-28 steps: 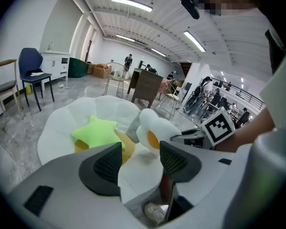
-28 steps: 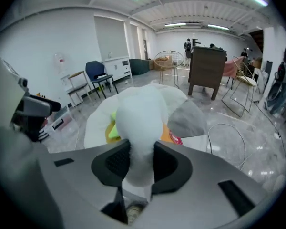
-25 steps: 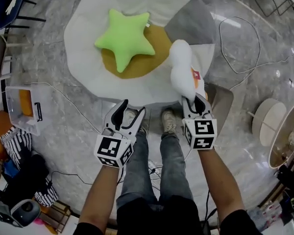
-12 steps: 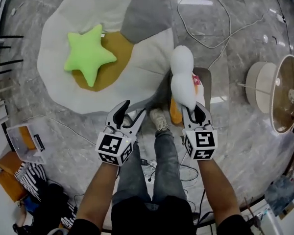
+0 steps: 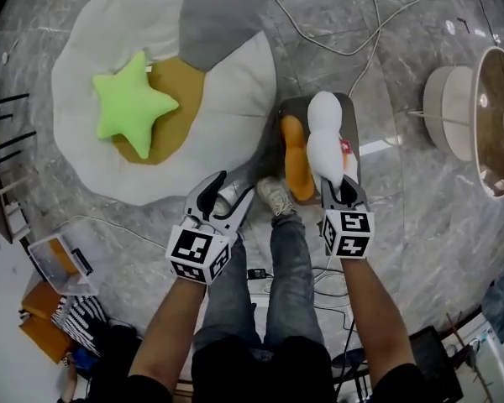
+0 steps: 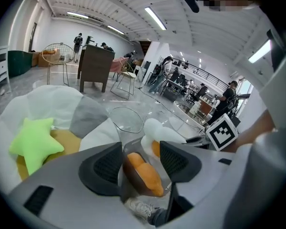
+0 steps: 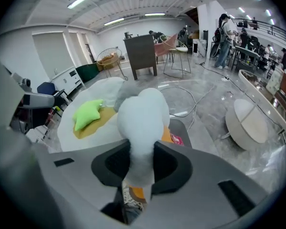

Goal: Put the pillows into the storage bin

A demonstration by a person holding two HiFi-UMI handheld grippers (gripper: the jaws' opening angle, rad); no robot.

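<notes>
Floor, likely marble, rug, bin, cable

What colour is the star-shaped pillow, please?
The star pillow is bright green, clearest in the head view.

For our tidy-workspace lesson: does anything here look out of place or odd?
Nothing is spilled or damaged. The green star pillow lies on the floor cushion, away from the storage bin holding the orange pillow. A loose cable loops across the floor beyond the bin, a possible trip hazard.
</notes>
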